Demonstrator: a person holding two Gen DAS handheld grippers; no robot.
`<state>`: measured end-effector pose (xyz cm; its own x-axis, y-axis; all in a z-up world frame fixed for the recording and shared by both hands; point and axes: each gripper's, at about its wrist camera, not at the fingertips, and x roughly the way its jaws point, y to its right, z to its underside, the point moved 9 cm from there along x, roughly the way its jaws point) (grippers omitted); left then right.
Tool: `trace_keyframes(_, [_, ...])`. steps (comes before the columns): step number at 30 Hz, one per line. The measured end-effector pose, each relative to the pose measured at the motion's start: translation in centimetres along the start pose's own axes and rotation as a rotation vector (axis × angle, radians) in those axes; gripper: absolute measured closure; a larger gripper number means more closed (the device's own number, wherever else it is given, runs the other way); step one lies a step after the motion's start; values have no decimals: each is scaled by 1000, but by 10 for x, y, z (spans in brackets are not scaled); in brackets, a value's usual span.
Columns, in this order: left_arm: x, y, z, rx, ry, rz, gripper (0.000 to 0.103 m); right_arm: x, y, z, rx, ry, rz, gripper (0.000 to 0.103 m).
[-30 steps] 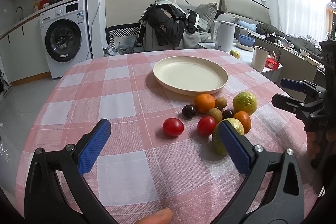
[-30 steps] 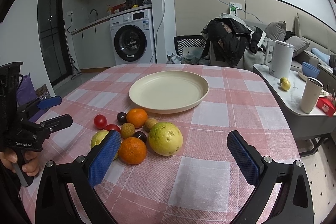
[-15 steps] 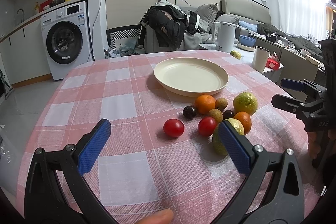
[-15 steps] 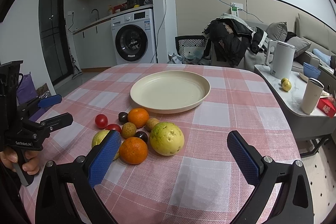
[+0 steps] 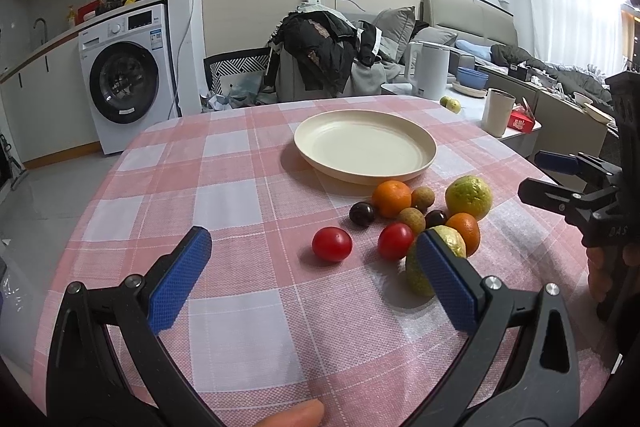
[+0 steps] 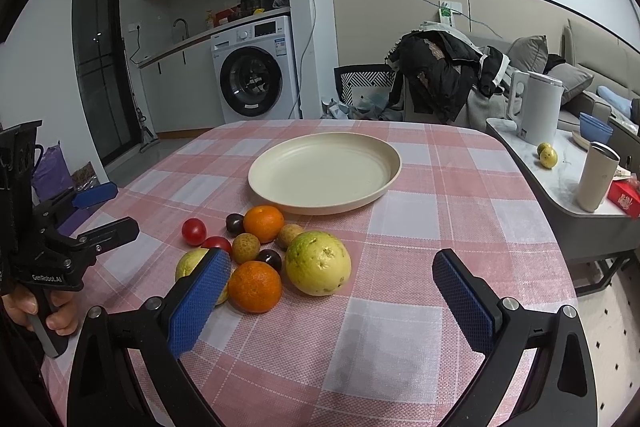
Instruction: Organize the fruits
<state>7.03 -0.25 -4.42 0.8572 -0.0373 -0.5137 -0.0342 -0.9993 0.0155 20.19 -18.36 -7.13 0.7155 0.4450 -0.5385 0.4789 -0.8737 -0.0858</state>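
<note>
A round worktop (image 5: 240,163) covered in a pink and white checked cloth is being viewed from two handheld grippers. A cream plate (image 6: 324,173) is sitting near the middle of the worktop, with nothing resting in it.

Just in front of the plate, a cluster of fruit is lying on the cloth. In the right wrist view, a large yellow-green guava (image 6: 318,263) is sitting at the near right of the cluster, with an orange (image 6: 255,286) just beside it on the left. A second orange (image 6: 263,223) is lying close to the plate rim. Between them, two small brown longans (image 6: 246,247), a dark plum (image 6: 269,259) and another dark plum (image 6: 235,223) are being seen packed closely together. Two red tomatoes (image 6: 194,231) are lying at the left of the cluster; one is a little apart from the rest. A second greenish fruit (image 6: 191,263), possibly another guava, is being partly hidden behind a blue finger pad.

The right gripper (image 6: 332,301) is being held low over the near edge of the worktop, its fingers spread wide with nothing between them. The left gripper (image 5: 314,275) is likewise being held wide open and holding nothing, with the lone tomato framed between its fingers. Each gripper is being seen at the edge of the other's view, gripped by a hand (image 6: 44,311).

In the background, a washing machine (image 6: 256,75), a chair draped with dark clothing (image 6: 436,75) and a white kettle (image 6: 538,107) on a side table are being shown.
</note>
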Motion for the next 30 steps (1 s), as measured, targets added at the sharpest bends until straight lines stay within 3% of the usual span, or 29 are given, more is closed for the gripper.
trace_keyframes(18, [-3, 5, -1, 12, -1, 24, 1, 4, 3, 1, 4, -16, 4, 0])
trace_keyframes(30, [2, 20, 5, 13, -57, 90, 1, 16, 9, 8, 26, -101, 12, 0])
